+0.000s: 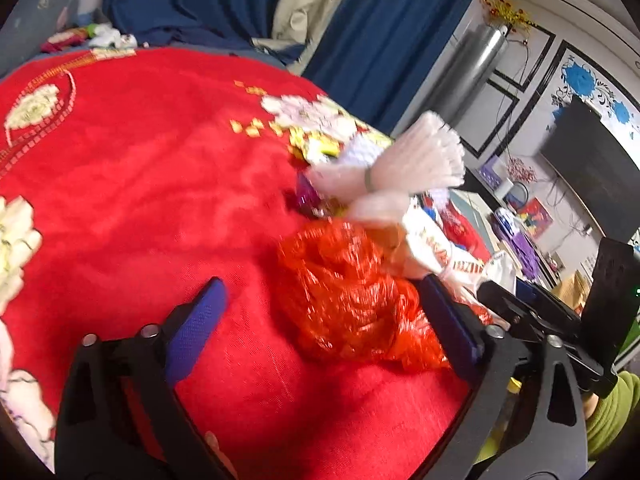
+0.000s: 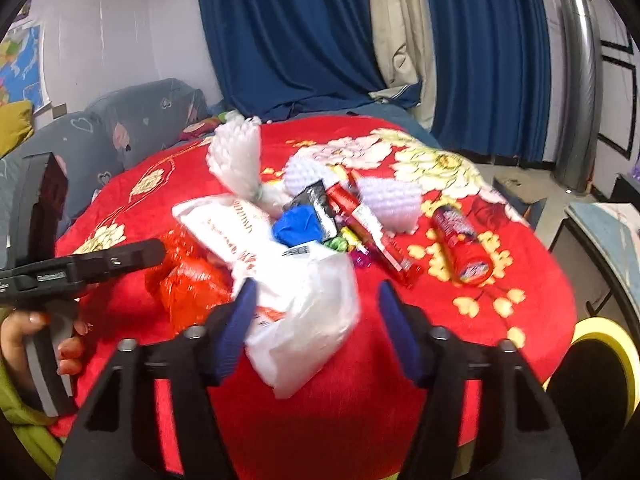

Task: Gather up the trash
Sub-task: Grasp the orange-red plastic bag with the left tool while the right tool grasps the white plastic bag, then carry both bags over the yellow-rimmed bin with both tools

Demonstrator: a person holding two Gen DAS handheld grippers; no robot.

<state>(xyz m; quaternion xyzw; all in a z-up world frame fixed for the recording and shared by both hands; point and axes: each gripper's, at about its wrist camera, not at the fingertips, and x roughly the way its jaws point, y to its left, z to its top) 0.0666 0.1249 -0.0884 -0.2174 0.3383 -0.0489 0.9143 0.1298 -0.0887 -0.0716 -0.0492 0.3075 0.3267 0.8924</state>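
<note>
A pile of trash lies on a red flowered blanket point(image 1: 140, 184). In the left wrist view my left gripper point(image 1: 320, 288) stands open, its blue pads on either side of a crumpled red plastic bag point(image 1: 352, 300). Behind the bag lies white foam netting point(image 1: 416, 156). In the right wrist view my right gripper point(image 2: 316, 290) is open around a white plastic bag point(image 2: 308, 312); its left pad sits at the bag's edge and its right pad stands apart. Past it lie the red plastic bag point(image 2: 188, 284), a blue wad point(image 2: 298, 226), a long red box point(image 2: 372, 232), candy wrappers point(image 2: 344, 242) and a red can point(image 2: 460, 236).
Blue curtains point(image 2: 304, 36) hang behind the blanket. Grey heart-print cushions point(image 2: 132, 120) sit at the back left. A black bin with a yellow rim point(image 2: 592, 360) stands at the blanket's right edge. A silver pipe point(image 1: 472, 68) and a dark screen point(image 1: 592, 168) are on the right.
</note>
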